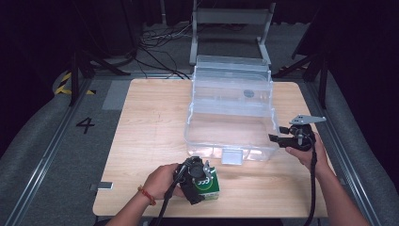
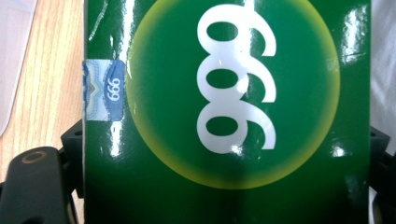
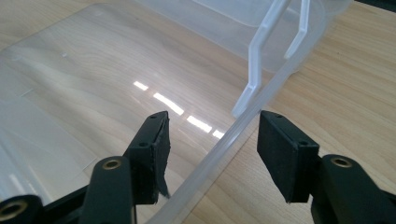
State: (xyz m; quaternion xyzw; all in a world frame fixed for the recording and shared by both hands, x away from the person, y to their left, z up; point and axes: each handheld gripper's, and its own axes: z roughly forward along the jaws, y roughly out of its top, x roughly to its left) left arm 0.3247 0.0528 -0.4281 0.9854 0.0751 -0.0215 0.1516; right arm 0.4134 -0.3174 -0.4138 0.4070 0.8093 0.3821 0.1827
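Green box (image 2: pixel 224 116) sits closest, clamped in your left claw (image 1: pixel 200 181), its pads on the box's two sides; it rests on the table (image 1: pixel 155 122) just in front of the clear bin (image 1: pixel 230 117), printed face up, long axis running away from you toward the bin. Your right claw (image 3: pixel 212 154) stands apart, astride the bin's right rim without pressing it. Judged progress: box grasped, bin not yet steadied, box still outside; lifting and placing remain.
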